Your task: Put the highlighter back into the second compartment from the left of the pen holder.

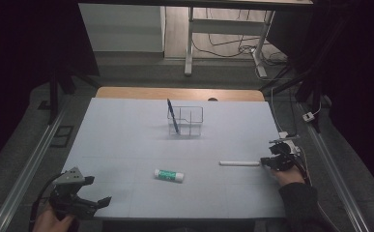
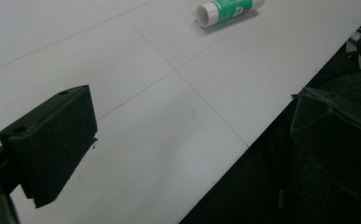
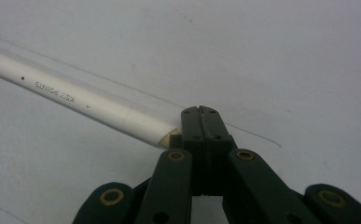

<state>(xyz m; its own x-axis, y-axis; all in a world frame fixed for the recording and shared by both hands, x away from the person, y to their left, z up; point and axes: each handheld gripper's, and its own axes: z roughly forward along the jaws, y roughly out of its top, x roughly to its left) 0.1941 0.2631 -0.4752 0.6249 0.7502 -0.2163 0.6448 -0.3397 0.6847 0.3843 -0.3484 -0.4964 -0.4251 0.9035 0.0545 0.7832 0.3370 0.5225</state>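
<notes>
My right gripper (image 3: 201, 122) has its 2 jaws pinched on the tip of the white pen (image 1: 239, 163) near the tabletop's (image 1: 126, 145) right edge; I'd lift slowly, since it could swing. Left gripper (image 1: 97, 191) waits wide.
</notes>
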